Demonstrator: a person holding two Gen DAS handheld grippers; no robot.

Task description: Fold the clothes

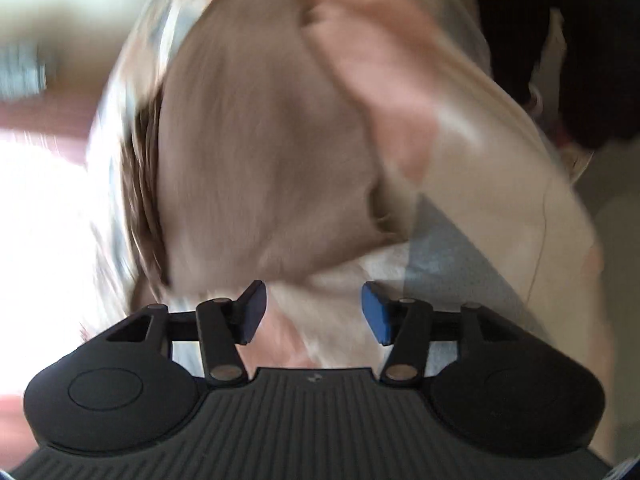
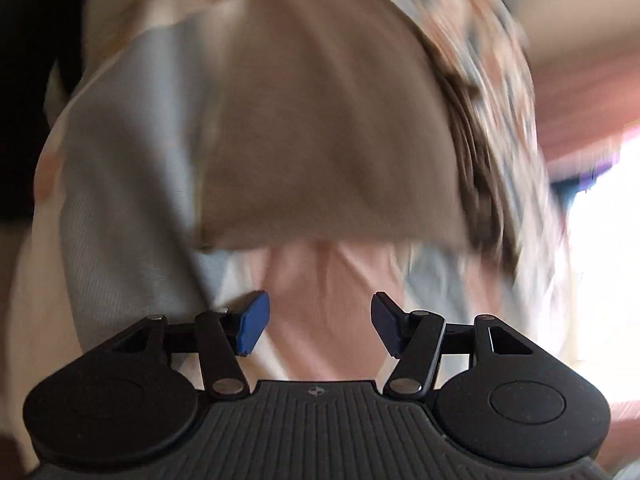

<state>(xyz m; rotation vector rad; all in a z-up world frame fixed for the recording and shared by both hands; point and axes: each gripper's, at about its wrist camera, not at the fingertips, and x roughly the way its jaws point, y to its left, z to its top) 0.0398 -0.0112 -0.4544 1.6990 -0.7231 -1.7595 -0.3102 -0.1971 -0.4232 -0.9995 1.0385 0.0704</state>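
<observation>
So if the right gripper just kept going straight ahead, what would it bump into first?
Probably the patterned sheet lying right ahead of the right gripper, whose fingers are open and empty. The brown garment lies further on. The picture is blurred, so depth is a guess.

1. We see a taupe-brown garment [image 1: 272, 152], plain and soft-looking, lying on top of a patchwork cloth [image 1: 448, 248] of pale blue, pink and white patches.
2. In the right wrist view the same taupe-brown garment [image 2: 332, 132] shows a straight lower edge across the patchwork cloth [image 2: 320, 280].
3. Both views are motion-blurred, so we cannot tell the garment's kind or its folds.
</observation>
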